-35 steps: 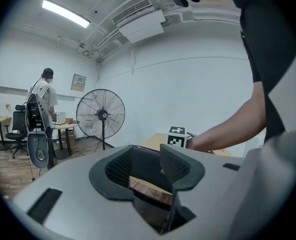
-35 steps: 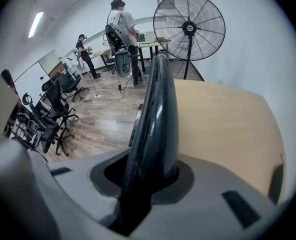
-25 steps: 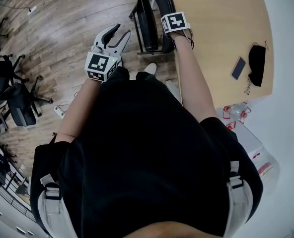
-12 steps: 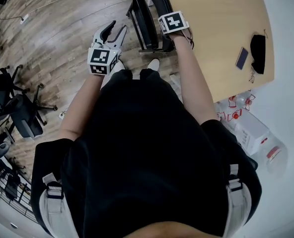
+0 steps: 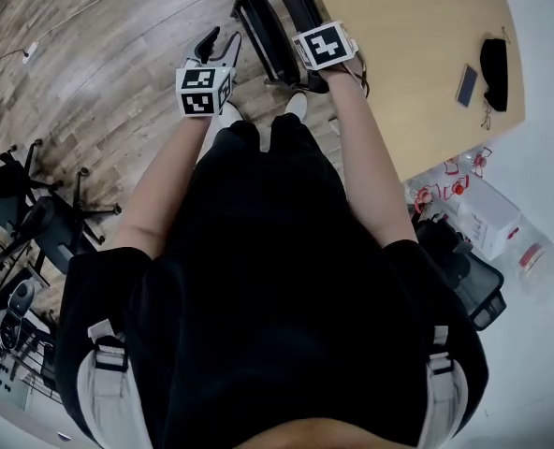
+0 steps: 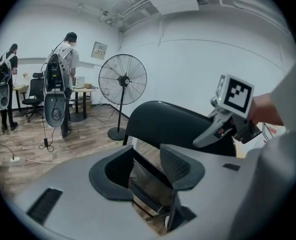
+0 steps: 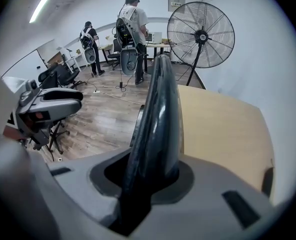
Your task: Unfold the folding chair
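Observation:
The black folding chair [image 5: 269, 28] stands folded on the wooden floor beside a table. My right gripper [image 5: 316, 75] is shut on the top edge of its backrest [image 7: 160, 114], which fills the gap between the jaws in the right gripper view. My left gripper [image 5: 217, 47] hangs open just left of the chair, its marker cube [image 5: 202, 92] toward me. In the left gripper view the jaws stand apart with nothing pressed between them, and the shiny folded seat [image 6: 147, 178] shows through the gap a little beyond. The curved backrest [image 6: 168, 124] rises behind it.
A light wooden table [image 5: 417, 54] lies right of the chair, with a phone [image 5: 467, 84] and a black pouch [image 5: 494, 62] on it. Office chairs [image 5: 43, 223] stand at the left. A standing fan [image 6: 122, 81] and two people [image 6: 63, 84] are farther off.
My left gripper has moved down and in toward the chair's left side. The right gripper has kept its grip on the backrest and shifted a little with it.

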`<state>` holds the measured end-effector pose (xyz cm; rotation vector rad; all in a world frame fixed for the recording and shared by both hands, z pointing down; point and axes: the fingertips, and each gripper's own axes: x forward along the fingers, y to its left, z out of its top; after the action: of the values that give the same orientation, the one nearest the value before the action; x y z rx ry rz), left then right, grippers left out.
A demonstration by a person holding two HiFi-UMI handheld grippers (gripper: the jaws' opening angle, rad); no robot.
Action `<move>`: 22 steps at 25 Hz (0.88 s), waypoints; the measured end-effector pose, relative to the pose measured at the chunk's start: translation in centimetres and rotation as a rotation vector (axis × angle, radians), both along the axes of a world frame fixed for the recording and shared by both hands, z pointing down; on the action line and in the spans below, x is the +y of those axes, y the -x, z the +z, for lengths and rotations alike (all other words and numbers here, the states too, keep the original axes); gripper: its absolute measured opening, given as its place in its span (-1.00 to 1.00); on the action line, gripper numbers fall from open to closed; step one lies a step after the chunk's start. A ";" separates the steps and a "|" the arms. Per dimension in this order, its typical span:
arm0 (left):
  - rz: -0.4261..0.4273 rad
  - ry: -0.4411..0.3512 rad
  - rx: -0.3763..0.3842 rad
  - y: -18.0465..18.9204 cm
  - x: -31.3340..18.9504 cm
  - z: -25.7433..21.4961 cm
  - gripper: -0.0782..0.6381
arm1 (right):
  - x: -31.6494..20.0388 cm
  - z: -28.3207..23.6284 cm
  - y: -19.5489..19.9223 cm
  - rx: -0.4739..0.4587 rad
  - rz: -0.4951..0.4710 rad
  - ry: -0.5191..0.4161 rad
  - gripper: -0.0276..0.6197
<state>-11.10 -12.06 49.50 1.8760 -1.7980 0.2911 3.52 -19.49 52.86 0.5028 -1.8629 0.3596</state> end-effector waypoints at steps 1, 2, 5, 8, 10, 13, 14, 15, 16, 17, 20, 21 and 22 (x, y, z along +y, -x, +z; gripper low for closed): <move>0.000 0.012 0.010 0.0 -0.5 0.6 -0.33 | 0.1 0.0 0.2 0.000 -0.001 -0.002 -0.64; -0.001 0.024 0.021 0.0 -0.9 1.2 -0.33 | 0.3 -0.1 0.4 0.000 -0.005 -0.004 -0.64; -0.019 0.059 0.061 0.2 -2.2 3.3 -0.33 | 0.7 -0.7 1.4 -0.001 -0.040 -0.025 -0.64; -0.065 0.107 0.102 0.7 -3.4 5.7 -0.31 | 1.0 -0.7 2.0 0.002 -0.046 -0.033 -0.64; -0.099 0.143 0.123 0.9 -4.2 7.2 -0.30 | 1.1 -0.7 2.1 0.004 -0.042 -0.031 -0.64; -0.143 0.186 0.142 1.1 -5.3 9.2 -0.28 | 1.0 -0.7 2.4 0.003 -0.044 -0.033 -0.64; -0.155 0.201 0.149 1.0 -5.8 9.8 -0.28 | 1.0 -0.6 2.5 0.002 -0.046 -0.034 -0.64; -0.167 0.219 0.158 0.9 -6.2 10.5 -0.27 | 1.0 -0.6 2.5 0.003 -0.047 -0.035 -0.64; -0.178 0.238 0.170 0.7 -6.6 11.2 -0.25 | 1.1 -0.6 2.5 0.005 -0.050 -0.035 -0.64; -0.191 0.258 0.184 0.6 -7.0 11.9 -0.24 | 1.2 -0.5 2.4 0.009 -0.053 -0.035 -0.64; -0.235 0.313 0.229 0.3 -7.9 14.2 -0.19 | 1.4 -0.3 2.3 0.021 -0.061 -0.036 -0.64; -0.248 0.327 0.239 0.3 -8.2 14.9 -0.17 | 1.4 -0.3 2.3 0.020 -0.062 -0.036 -0.64; -0.261 0.342 0.246 0.4 -8.5 15.7 -0.15 | 1.4 -0.3 2.5 0.018 -0.062 -0.037 -0.64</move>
<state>-11.49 -20.52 65.18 1.3633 -1.6783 0.2426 1.05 -18.13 52.56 0.4708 -1.8664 0.2786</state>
